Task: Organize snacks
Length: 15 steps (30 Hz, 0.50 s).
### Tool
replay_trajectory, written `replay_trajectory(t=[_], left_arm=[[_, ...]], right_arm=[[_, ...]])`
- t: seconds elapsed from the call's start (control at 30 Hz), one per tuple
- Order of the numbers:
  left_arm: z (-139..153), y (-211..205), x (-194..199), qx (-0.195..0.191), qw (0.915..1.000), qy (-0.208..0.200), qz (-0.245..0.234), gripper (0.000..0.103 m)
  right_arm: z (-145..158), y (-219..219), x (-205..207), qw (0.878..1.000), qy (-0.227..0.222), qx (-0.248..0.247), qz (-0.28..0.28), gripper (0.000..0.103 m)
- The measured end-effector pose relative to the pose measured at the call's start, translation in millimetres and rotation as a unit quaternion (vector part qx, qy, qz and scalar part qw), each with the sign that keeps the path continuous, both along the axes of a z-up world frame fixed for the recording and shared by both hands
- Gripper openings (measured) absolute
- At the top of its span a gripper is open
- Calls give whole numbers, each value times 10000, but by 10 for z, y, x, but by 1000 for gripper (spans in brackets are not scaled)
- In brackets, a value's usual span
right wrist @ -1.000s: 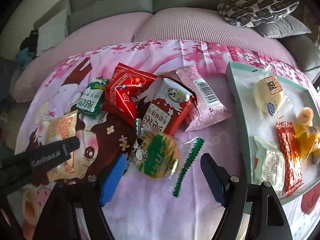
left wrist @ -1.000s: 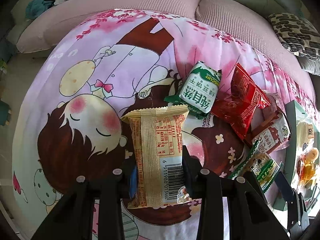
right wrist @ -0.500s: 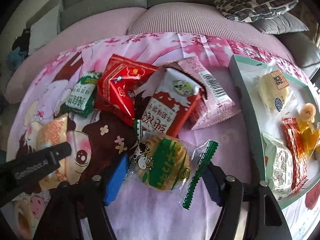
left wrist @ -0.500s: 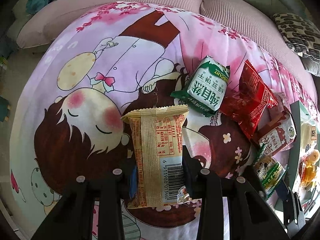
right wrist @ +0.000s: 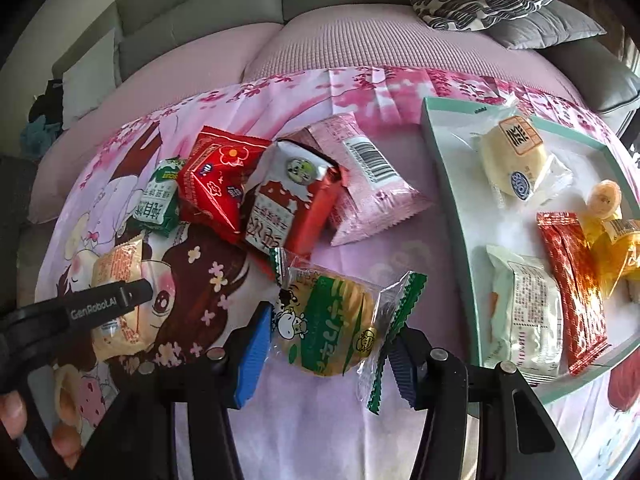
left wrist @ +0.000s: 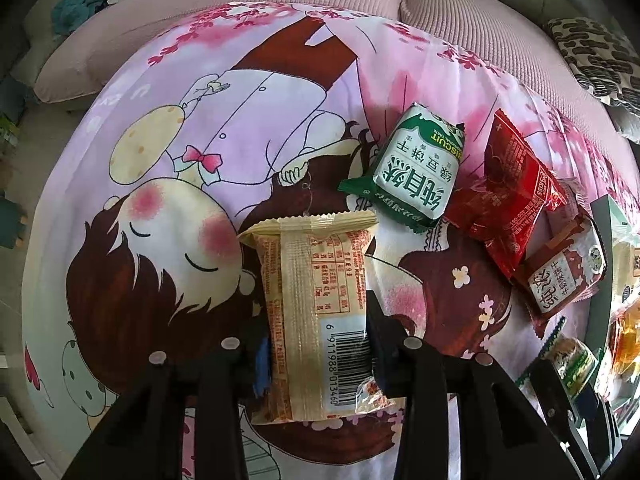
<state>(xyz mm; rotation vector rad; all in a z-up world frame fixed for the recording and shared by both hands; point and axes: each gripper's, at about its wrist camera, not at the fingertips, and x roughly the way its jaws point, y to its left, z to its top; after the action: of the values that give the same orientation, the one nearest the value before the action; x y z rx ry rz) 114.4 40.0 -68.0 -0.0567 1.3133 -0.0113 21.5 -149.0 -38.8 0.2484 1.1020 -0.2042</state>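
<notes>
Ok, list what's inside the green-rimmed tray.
In the tray, from the right wrist view: a pale bun in clear wrap, a white packet, a red-orange sachet and yellow-orange sweets. The tray's far right end is cut off.

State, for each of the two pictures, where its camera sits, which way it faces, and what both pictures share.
Left wrist: behind the left claw, facing steeply down at the beige snack pack clamped in it.
Right wrist: behind the right claw, facing down at the green-edged biscuit pack between its closing jaws; fingertips show at lower left.
Shared: cartoon cloth, green biscuit packet, teal tray.
</notes>
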Motion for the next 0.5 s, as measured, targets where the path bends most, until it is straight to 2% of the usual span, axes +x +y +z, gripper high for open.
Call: replay_trajectory(t=[0.27,0.5], left_arm=[[68,-29,-43,-25,10000,-65,-23,39],[262,-63,-142,-144,9994,-307,-118,39]], right_arm=[[59,-18,-35,9999,-112,108,73,57],[198,-47,-88,9992,-310,231,120,57]])
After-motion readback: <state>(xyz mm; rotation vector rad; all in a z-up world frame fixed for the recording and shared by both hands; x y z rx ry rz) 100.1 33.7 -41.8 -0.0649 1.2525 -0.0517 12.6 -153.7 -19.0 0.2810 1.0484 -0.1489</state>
